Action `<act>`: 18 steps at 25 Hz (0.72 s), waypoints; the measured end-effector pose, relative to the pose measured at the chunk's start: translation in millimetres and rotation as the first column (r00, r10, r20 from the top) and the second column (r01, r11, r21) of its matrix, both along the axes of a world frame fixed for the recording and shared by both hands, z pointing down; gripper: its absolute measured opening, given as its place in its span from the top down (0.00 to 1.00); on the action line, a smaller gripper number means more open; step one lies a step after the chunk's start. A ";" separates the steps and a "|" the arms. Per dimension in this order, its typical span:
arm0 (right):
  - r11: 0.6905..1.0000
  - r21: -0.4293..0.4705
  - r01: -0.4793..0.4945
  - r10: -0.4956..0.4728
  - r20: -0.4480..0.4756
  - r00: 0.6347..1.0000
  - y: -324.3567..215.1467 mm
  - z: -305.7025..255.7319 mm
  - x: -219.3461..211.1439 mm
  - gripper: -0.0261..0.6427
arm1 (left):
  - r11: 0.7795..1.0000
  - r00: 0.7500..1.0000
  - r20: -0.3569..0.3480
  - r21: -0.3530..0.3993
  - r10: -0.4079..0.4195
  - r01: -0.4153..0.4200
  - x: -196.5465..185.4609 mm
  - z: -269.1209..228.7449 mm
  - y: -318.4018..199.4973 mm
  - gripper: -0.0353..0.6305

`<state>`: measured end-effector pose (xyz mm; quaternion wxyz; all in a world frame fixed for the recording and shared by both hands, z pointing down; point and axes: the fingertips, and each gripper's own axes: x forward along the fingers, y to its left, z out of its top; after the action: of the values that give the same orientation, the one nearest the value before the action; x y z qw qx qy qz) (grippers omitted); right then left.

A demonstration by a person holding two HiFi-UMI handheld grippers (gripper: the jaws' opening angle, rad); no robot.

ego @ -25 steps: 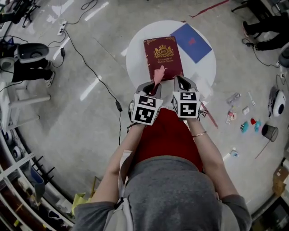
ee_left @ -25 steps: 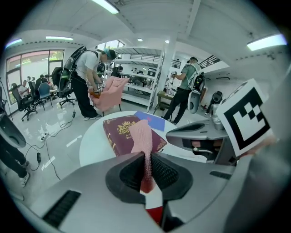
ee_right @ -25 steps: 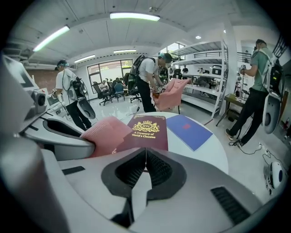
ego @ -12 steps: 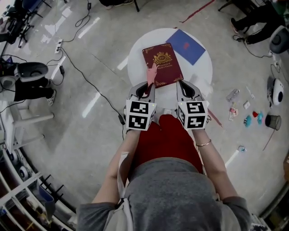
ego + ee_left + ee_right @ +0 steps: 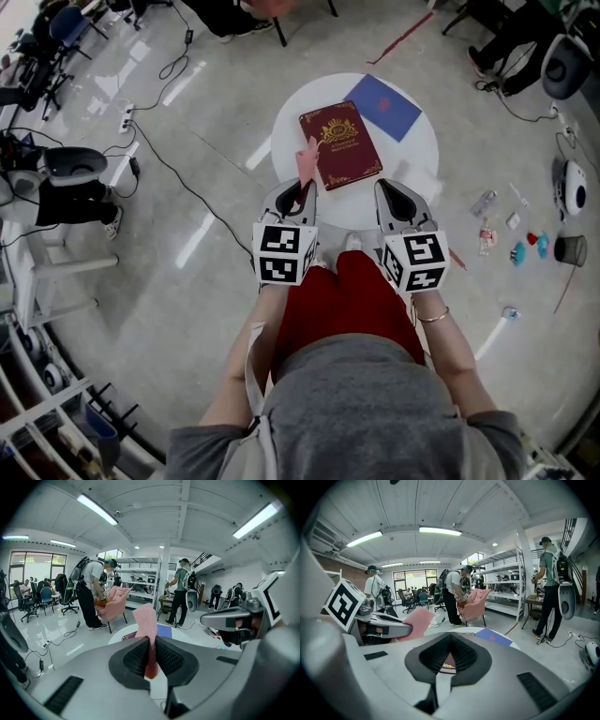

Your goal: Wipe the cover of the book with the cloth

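1. Table: a round white table (image 5: 414, 167) stands at 12 o'clock from the person.
2. Book: the red book (image 5: 340, 145) lies flat, cover up, near the table centre. A gold emblem shows on the cover.
3. Blue folder: the blue folder (image 5: 386, 105) lies at 1 o'clock from the book, close to its far corner.
4. Left gripper: the left gripper (image 5: 302, 186) sits at 7 o'clock from the book, at the near table edge. Its jaws are closed on the pink cloth (image 5: 307, 161). In the left gripper view, the pads clamp the lower part of the cloth and the free end stands up above them.
5. Cloth position: in the head view, the free end lies along the book's left edge. Contact with the cover cannot be confirmed.
6. Right gripper: the right gripper (image 5: 392, 187) sits at 5 o'clock from the book. Its jaws are closed tip to tip, with nothing between them.
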<state>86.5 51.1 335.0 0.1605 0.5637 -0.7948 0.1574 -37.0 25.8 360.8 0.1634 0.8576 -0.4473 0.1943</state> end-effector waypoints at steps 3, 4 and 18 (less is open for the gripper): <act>1.000 0.023 0.002 -0.002 0.005 1.000 9.3 -9.6 -1.4 0.92 | 1.000 1.000 -0.012 0.018 -0.003 0.003 -5.8 -10.3 8.1 0.89; 1.000 0.031 0.001 -0.001 0.006 1.000 12.1 -12.3 -1.8 0.92 | 1.000 1.000 -0.016 0.025 -0.004 0.004 -7.2 -13.7 10.7 0.89; 0.993 0.119 -0.018 0.010 0.066 0.998 38.4 -46.6 -11.6 0.92 | 0.992 0.999 -0.049 0.121 -0.012 0.018 -17.8 -49.0 36.8 0.89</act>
<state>74.9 89.5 288.4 0.0990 0.5723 -0.8038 0.1288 -54.7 62.6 311.8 0.1231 0.8669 -0.4607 0.1448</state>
